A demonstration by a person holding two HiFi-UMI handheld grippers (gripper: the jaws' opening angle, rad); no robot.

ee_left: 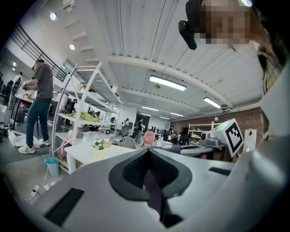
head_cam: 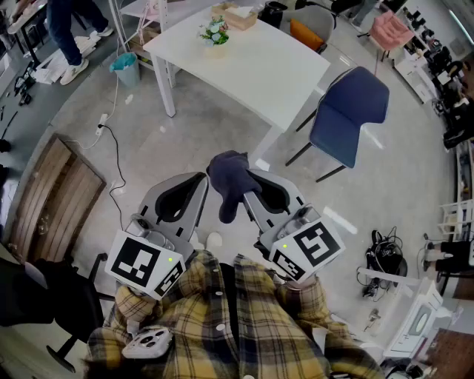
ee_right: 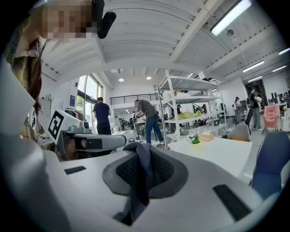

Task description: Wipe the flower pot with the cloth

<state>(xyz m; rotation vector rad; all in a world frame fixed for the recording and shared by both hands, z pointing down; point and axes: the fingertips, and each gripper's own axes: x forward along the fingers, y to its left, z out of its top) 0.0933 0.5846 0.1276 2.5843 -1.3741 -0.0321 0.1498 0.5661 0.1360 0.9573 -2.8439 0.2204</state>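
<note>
A small pot with white flowers (head_cam: 215, 33) stands near the far edge of a white table (head_cam: 244, 70), well ahead of both grippers. It also shows small in the left gripper view as the pot (ee_left: 99, 145) and in the right gripper view as the pot (ee_right: 195, 139). My right gripper (head_cam: 252, 176) is shut on a dark blue cloth (head_cam: 228, 183), which bunches over the jaw tips and hangs down. In the right gripper view the cloth (ee_right: 141, 159) drapes between the closed jaws. My left gripper (head_cam: 200, 179) is shut with nothing in it, held level beside the right one.
A blue chair (head_cam: 348, 115) stands at the table's right corner. A tissue box (head_cam: 241, 16) sits behind the pot. A teal bin (head_cam: 126, 70) and a floor cable (head_cam: 111, 148) lie left of the table. A wooden board (head_cam: 52, 196) lies at left. People stand by shelving (ee_right: 181, 104).
</note>
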